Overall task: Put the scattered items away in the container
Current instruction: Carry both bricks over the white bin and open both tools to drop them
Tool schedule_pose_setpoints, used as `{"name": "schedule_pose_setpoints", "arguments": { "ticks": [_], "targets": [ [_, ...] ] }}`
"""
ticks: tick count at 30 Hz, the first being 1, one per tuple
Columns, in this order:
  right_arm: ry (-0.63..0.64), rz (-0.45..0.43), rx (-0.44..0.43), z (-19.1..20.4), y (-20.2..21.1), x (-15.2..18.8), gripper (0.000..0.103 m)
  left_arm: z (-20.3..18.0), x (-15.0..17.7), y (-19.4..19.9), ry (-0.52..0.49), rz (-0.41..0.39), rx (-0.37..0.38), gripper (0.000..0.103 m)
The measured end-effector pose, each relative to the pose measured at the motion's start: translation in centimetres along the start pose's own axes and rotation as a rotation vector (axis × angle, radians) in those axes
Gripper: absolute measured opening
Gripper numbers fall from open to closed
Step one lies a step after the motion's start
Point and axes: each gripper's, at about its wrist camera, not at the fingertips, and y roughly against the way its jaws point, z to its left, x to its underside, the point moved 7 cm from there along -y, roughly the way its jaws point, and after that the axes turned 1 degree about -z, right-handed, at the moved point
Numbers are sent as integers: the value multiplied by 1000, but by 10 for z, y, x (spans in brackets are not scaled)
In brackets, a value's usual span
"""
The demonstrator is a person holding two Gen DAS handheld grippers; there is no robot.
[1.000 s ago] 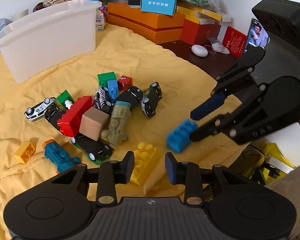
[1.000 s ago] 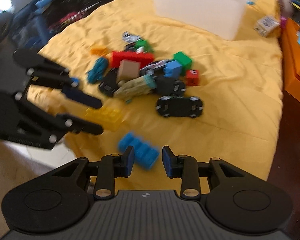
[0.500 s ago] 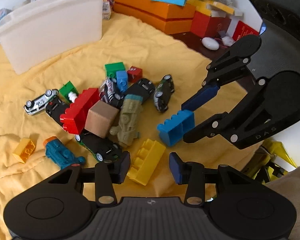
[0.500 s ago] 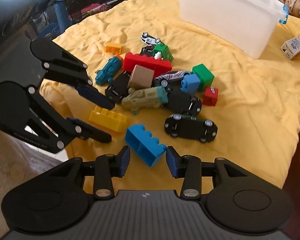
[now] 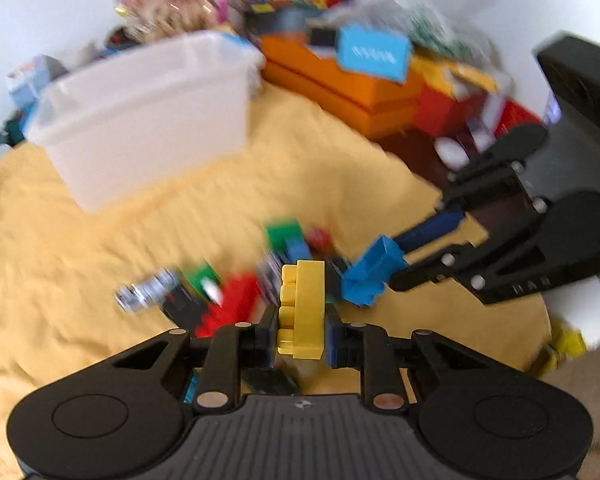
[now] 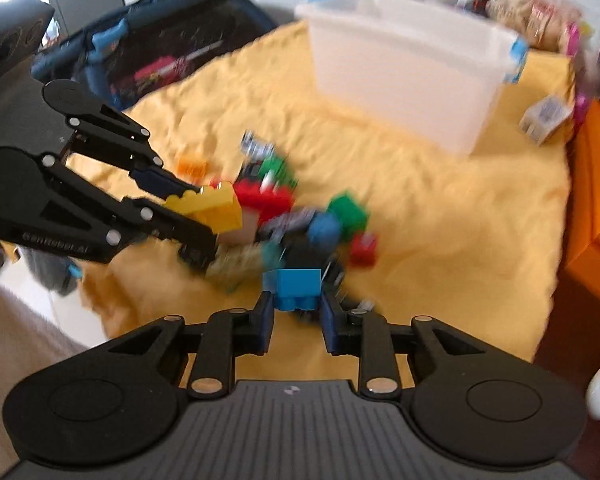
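Bricks sit in both of your tools. On your left, the left gripper has just closed its jaws, and they now clamp the yellow brick, which stands on end between the pads, studs facing left, lifted clear of the yellow cloth. In the right wrist view that same brick shows at the tips of the left gripper, above the edge of the toy pile. The pile itself, blurred, lies on the cloth between your two tools: a red brick, a green block, a small red cube and dark toy cars. Further right, your right gripper has also just closed, and its pads pinch the blue brick, held off the cloth. The white container stands well beyond the pile, at the far side of the cloth.
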Motion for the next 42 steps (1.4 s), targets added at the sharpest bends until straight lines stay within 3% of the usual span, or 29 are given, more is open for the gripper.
{"name": "schedule_pose_setpoints", "arguments": {
  "ticks": [7, 13, 19, 24, 28, 36, 42],
  "targets": [
    [16, -148, 87, -19, 14, -62, 25, 53, -70, 18, 77, -144, -88, 25],
    [-27, -290, 213, -48, 22, -135, 25, 93, -146, 26, 24, -253, -138, 26],
    [-124, -341, 324, -96, -4, -193, 26, 132, -194, -14, -11, -259, -180, 26],
    [-232, -270, 380, -122, -52, -204, 26, 166, -198, -68, 28, -179, -181, 29],
    [-289, -214, 410, -133, -71, -199, 31, 179, -190, -81, 61, -162, -173, 43],
    [-293, -243, 417, -124, -50, -198, 40, 180, -181, -50, 113, -204, -149, 49],
    [-270, -267, 400, -109, -30, -190, 46, 170, -158, -9, 172, -245, -181, 55]
  ]
}}
